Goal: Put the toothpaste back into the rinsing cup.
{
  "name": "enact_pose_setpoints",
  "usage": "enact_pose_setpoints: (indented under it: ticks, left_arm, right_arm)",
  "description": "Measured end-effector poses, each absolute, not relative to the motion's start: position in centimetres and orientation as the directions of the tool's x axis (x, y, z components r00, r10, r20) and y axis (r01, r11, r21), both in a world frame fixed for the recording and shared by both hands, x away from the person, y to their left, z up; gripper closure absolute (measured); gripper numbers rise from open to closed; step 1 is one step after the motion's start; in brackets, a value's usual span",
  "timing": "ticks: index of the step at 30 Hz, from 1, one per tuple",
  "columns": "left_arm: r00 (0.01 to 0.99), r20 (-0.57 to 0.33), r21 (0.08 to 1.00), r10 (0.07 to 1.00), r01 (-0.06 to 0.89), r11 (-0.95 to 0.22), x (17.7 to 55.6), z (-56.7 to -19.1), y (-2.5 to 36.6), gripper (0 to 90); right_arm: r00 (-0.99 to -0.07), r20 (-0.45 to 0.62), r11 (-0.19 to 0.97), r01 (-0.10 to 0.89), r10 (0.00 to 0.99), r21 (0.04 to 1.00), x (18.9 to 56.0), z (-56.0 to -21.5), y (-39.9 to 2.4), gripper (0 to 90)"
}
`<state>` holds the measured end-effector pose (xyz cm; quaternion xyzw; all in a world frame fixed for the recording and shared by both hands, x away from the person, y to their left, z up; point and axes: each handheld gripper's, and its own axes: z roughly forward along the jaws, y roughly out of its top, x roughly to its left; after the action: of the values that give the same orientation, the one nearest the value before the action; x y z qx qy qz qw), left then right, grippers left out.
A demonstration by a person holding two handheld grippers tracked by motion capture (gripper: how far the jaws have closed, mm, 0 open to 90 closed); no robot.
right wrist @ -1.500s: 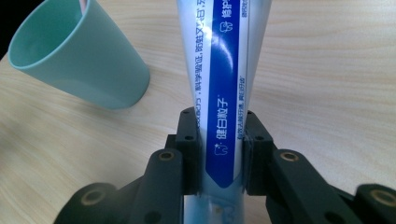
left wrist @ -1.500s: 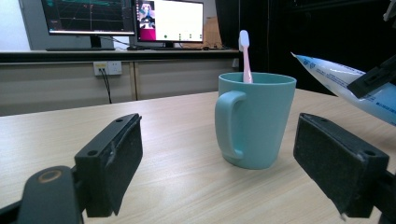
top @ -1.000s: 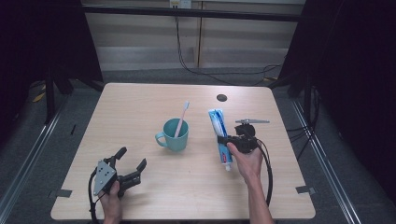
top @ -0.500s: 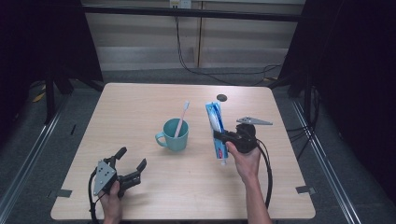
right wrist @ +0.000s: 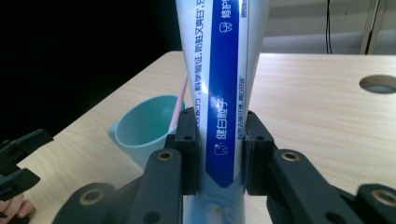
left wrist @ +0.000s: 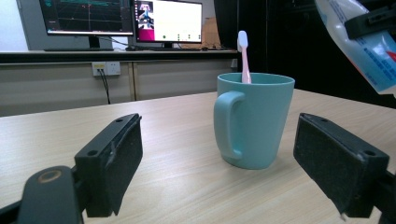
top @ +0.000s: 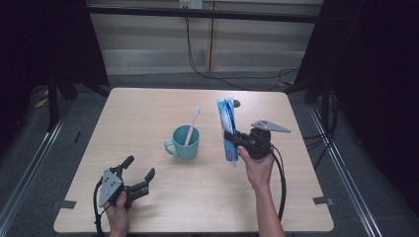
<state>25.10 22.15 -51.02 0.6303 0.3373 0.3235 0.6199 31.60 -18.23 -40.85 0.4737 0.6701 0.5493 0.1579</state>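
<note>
Toothpaste tube point(top: 227, 129), blue and white, held clear of the table point(top: 148, 108) by the right gripper point(top: 236, 140), standing nearly upright just right of the mug. In the right gripper view both black jaws press flat against the tube's point(right wrist: 219, 93) sides near its lower end; firm clamp, tube rising straight up between them. Right hand point(top: 257, 165) under the gripper, cable looping down beside the forearm.

Teal mug point(top: 184, 142) near the table's middle, handle toward the left, pink toothbrush point(top: 191, 126) leaning in it, bristles up.

Left gripper point(top: 138, 174) near the front left edge in the left hand point(top: 118, 210), jaws spread wide, nothing between them; its own view looks between them to the mug point(left wrist: 254, 121) farther on.
</note>
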Motion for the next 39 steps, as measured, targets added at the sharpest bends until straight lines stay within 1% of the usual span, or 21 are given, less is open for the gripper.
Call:
enact_pose_setpoints:
  ticks: [5,14,18,25,39]
  left_arm:
    - [0.564,-0.001,1.000,0.826,0.023,-0.014,25.1,-51.0,22.2,15.8]
    - [0.566,-0.007,1.000,0.824,0.024,-0.009,25.1,-51.0,22.2,15.8]
    - [0.566,-0.002,1.000,0.824,0.022,-0.013,25.1,-51.0,22.2,15.8]
    - [0.566,-0.002,1.000,0.824,0.022,-0.013,25.1,-51.0,22.2,15.8]
    - [0.567,-0.002,1.000,0.823,0.022,-0.013,25.1,-51.0,22.2,15.8]
  right_arm:
    - [-0.515,0.298,-0.061,0.426,0.804,0.903,31.7,-40.1,-18.0,72.5]
    - [-0.513,0.283,-0.065,0.401,0.810,0.914,32.3,-39.1,-17.7,72.6]
    - [-0.530,0.284,-0.071,0.385,0.799,0.920,32.5,-38.6,-17.5,72.5]
    - [-0.537,0.251,-0.048,0.363,0.805,0.931,33.0,-37.9,-16.7,72.5]
    - [-0.575,0.225,-0.026,0.333,0.787,0.943,34.2,-36.7,-15.3,72.6]
